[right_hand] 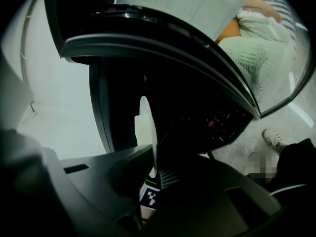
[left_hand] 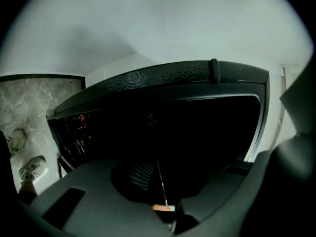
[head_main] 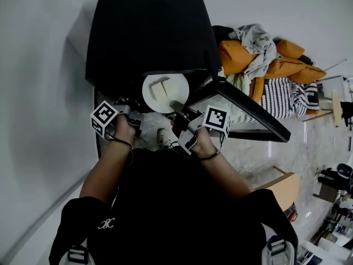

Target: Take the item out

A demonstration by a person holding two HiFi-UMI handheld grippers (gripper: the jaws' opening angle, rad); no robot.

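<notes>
A white plate (head_main: 177, 87) carrying two pale slabs (head_main: 160, 90) hangs at the mouth of a black oven (head_main: 149, 32) whose door (head_main: 248, 109) stands swung open to the right. My right gripper (head_main: 178, 107) is shut on the plate's near rim. In the right gripper view the plate (right_hand: 146, 127) shows edge-on, rising from between the jaws of the right gripper (right_hand: 150, 174). My left gripper (head_main: 134, 116) sits just left of the plate, apart from it. In the left gripper view the left gripper (left_hand: 159, 191) looks into the dark oven cavity (left_hand: 197, 132), jaws together and empty.
A heap of orange, grey and striped clothes (head_main: 265, 54) lies right of the oven behind the open door. A wooden box (head_main: 284, 189) stands on the marble floor at the right. The person's shoes (left_hand: 32, 167) are below. A pale wall runs along the left.
</notes>
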